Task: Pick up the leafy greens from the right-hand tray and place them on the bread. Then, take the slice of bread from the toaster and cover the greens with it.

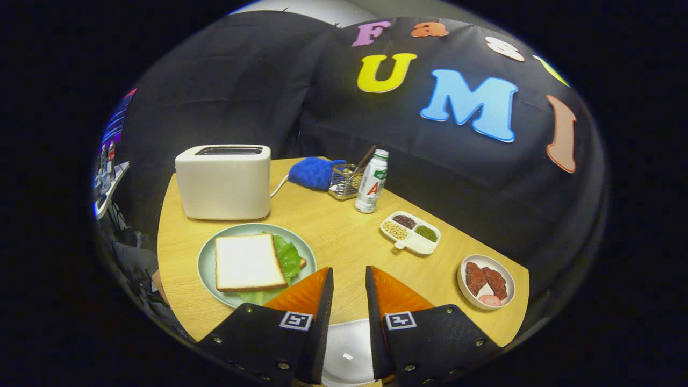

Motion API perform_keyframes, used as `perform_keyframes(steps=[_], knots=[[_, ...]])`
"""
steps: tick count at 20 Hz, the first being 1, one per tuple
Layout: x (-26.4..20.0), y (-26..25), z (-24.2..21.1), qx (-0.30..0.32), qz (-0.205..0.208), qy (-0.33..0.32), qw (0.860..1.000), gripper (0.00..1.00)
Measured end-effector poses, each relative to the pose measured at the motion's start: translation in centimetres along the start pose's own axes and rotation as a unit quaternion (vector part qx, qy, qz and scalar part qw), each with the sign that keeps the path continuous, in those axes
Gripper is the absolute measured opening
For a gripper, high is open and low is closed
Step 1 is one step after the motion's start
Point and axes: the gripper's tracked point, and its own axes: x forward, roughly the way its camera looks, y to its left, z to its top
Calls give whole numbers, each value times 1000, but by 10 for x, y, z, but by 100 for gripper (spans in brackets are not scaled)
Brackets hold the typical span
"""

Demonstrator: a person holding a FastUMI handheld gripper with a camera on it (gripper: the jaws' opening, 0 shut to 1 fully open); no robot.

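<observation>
The gripper (pixel 349 279) was seen parted, its two orange fingers (pixel 306 293) holding nothing, with bare table (pixel 344 236) showing in the gap. Just ahead of the left finger, a pale green plate (pixel 207 263) was set, and on it a slice of bread (pixel 248 262) was laid over the leafy greens (pixel 287 257), which stuck out at its right and near edges. Beyond the plate, the white toaster (pixel 223 183) was stood. A white dish (pixel 346 352) was partly seen beneath the fingers.

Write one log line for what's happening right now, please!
stage: sandwich covered | bread slice on leafy greens, green plate | toaster slot empty | claw open, holding nothing, beside plate
</observation>
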Motion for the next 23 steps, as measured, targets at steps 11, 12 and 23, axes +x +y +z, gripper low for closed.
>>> perform_keyframes(steps=[11,12,23], knots=[[-95,-126,-29,57,-209,-106,970,38],[-97,-130,-31,64,-210,-111,969,38],[-168,-267,-104,116,-329,-141,926,38]])
